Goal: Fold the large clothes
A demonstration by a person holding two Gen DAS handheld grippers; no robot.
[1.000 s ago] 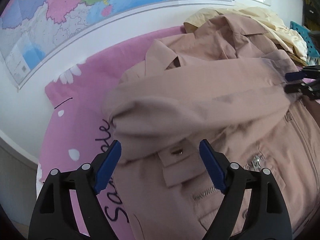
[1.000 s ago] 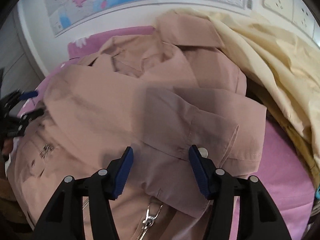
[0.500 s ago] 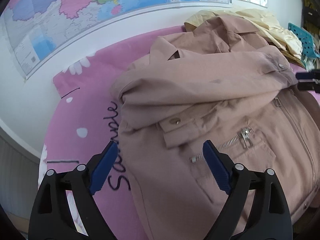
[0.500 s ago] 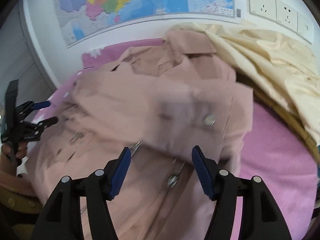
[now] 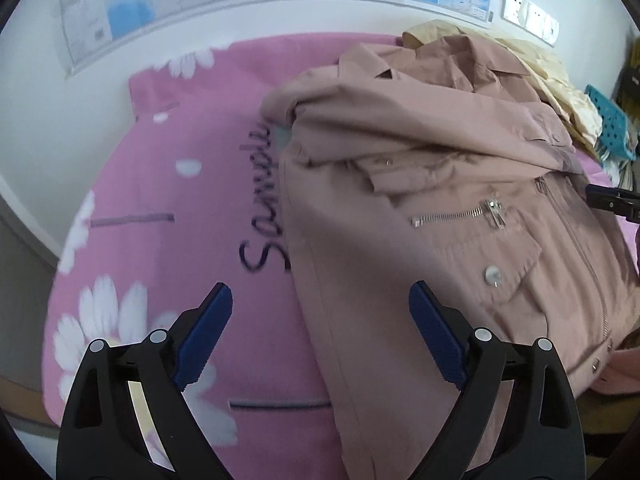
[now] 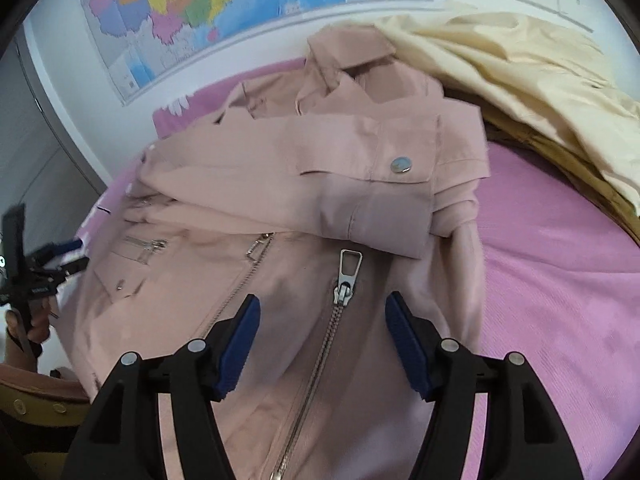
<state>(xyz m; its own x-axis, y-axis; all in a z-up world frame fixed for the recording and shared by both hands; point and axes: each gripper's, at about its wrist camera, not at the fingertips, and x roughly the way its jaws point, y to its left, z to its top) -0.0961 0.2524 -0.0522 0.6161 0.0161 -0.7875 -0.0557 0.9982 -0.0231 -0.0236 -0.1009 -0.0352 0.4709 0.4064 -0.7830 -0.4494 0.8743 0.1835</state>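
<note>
A dusty-pink zip jacket [image 5: 420,248] lies front up on a pink flowered sheet [image 5: 168,216], with one sleeve [image 6: 320,176] folded across its chest. My left gripper [image 5: 320,340] is open and empty, above the jacket's left side edge near its hem. My right gripper [image 6: 322,340] is open and empty, over the jacket's front zipper [image 6: 344,280]. The right gripper also shows at the right edge of the left wrist view [image 5: 616,202], and the left gripper at the left edge of the right wrist view [image 6: 56,264].
A cream garment [image 6: 520,80] is heaped at the back right, against the jacket's collar. A wall map [image 6: 240,8] and sockets [image 5: 528,16] are on the white wall behind. A teal perforated item [image 5: 612,120] lies far right.
Both grippers have pulled back from the folded sleeve toward the jacket's lower half. The sleeve now lies flat across the chest. Both stayed open.
</note>
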